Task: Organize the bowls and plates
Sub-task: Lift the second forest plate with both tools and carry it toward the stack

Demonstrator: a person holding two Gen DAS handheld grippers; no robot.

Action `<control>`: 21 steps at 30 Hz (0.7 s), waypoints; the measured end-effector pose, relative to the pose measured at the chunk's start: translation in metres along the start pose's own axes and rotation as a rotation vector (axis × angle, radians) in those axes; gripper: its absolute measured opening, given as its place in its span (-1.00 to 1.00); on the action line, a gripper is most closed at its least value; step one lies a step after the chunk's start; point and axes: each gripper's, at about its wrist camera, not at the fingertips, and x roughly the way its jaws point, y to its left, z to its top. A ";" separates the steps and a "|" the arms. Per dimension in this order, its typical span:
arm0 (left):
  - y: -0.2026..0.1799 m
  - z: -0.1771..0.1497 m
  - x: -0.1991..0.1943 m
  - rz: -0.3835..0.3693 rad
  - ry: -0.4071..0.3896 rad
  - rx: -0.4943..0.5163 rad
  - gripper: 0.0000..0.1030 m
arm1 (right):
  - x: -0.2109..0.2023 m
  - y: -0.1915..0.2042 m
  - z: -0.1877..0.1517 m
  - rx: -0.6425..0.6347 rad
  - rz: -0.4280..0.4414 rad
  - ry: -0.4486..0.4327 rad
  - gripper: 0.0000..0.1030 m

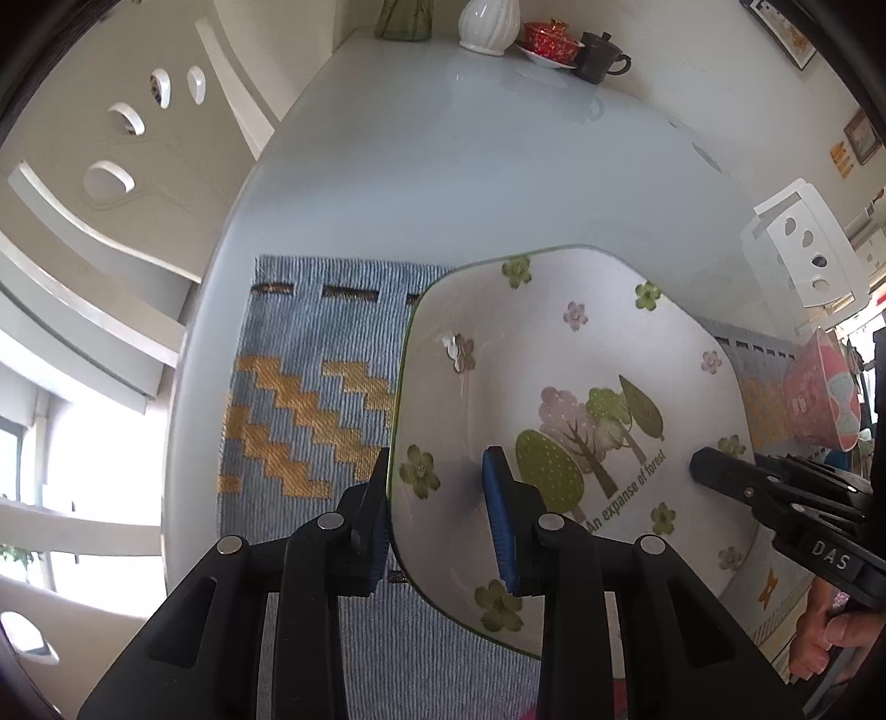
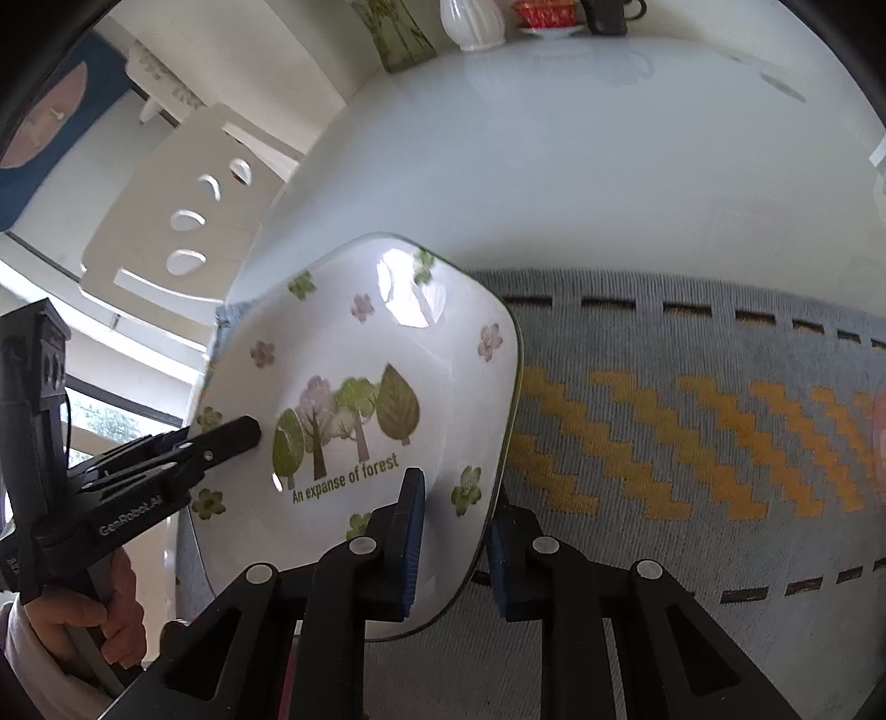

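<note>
The plate [image 1: 554,354] looks like glossy glazed ceramic, catching window glare. The placemat [image 2: 692,443] is coarse ribbed woven cloth, matt. The counter [image 1: 443,166] is smooth, faintly reflective. Both grippers' bodies look like matt black plastic.

Glass table [image 1: 443,166], woven placemat [image 1: 310,399], vase [image 1: 487,22]

Both handheld tools look the same: the black plastic left gripper [image 1: 443,515] and the black plastic right gripper [image 2: 457,531] have angular linkage arms with cut-out slots, round silver pivot pins, and ribbed blue rubber pads [image 1: 501,518] on the fingers. One body has white "GenRobot.AI" lettering, the other a white "DAS" label. A white sleeve cuff [image 2: 25,664] shows at the wrist.
</note>
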 end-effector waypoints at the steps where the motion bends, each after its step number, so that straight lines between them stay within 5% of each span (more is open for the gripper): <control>1: 0.001 0.002 -0.002 0.003 0.001 -0.010 -0.48 | -0.005 0.001 0.000 -0.014 0.009 -0.010 -0.61; 21: -0.045 -0.013 -0.049 -0.012 -0.051 0.095 -0.48 | -0.039 -0.004 -0.007 -0.009 -0.004 -0.084 -0.61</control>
